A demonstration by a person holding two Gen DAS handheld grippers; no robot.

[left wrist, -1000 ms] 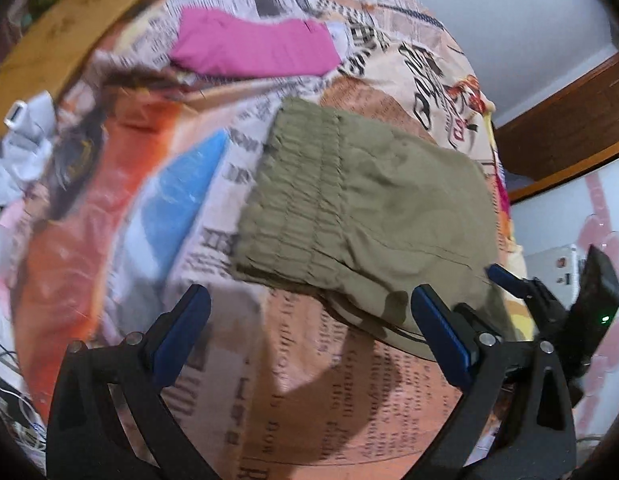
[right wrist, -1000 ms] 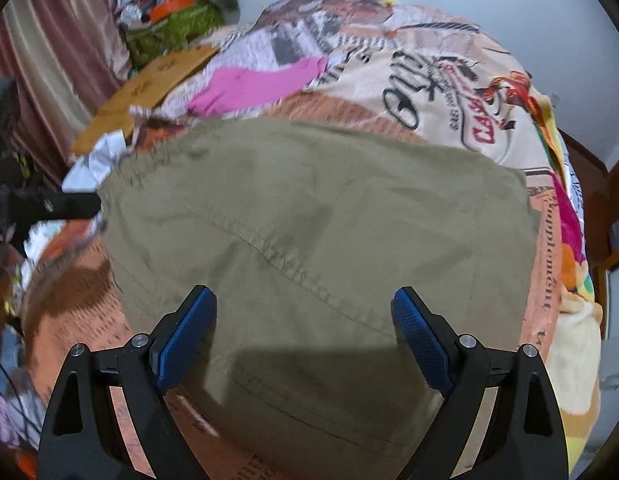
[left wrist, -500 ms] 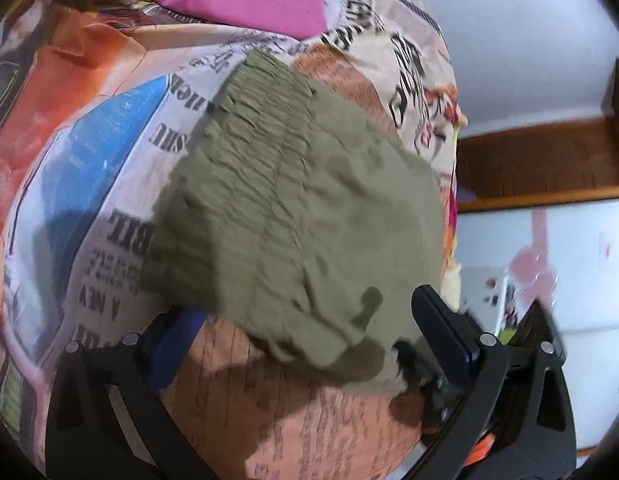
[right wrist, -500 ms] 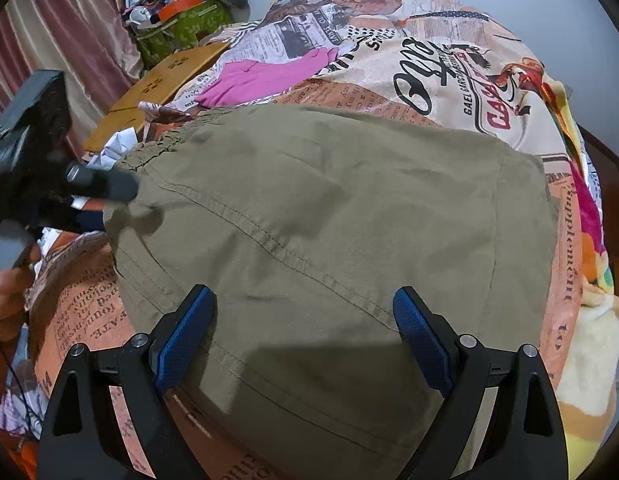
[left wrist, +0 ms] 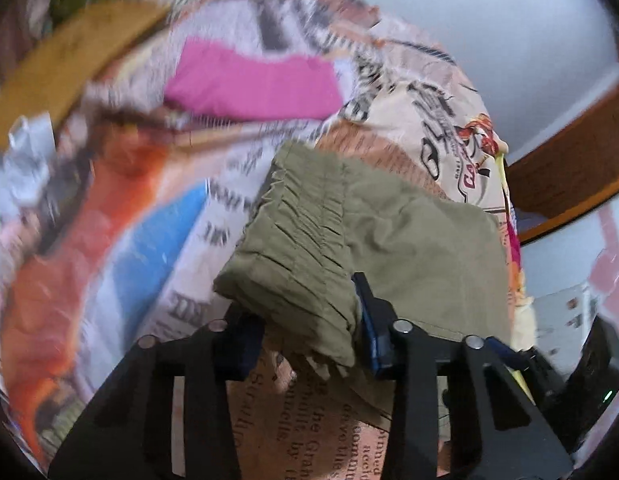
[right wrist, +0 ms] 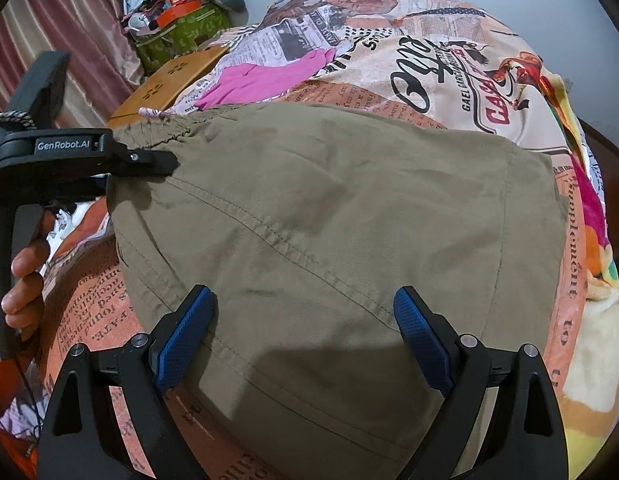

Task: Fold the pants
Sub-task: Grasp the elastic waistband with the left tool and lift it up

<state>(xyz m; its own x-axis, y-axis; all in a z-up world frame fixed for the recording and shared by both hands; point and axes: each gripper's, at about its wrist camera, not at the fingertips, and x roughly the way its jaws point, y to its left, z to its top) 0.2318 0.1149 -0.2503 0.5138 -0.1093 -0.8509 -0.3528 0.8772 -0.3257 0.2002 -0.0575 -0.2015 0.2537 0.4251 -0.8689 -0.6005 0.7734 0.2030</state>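
Note:
The olive-green pants (right wrist: 329,216) lie folded on the newspaper-print bedspread (right wrist: 449,80). In the left wrist view the pants (left wrist: 409,240) show their gathered elastic waistband (left wrist: 297,248). My left gripper (left wrist: 309,336) is shut on the near corner of that waistband and lifts it a little. It also shows in the right wrist view (right wrist: 149,162) at the pants' left edge, held by a hand. My right gripper (right wrist: 305,332) is open and hovers over the near part of the pants, touching nothing that I can see.
A folded pink garment (left wrist: 253,84) lies farther back on the bed; it also shows in the right wrist view (right wrist: 265,80). A wooden board (right wrist: 169,80) and a green bag (right wrist: 181,32) sit at the back left. A wooden bed frame (left wrist: 569,168) runs along the right.
My left gripper has closed on the waistband corner, which was lying flat a second ago, and raised it. The left view has swung and is blurred. My right gripper stays open over the pants.

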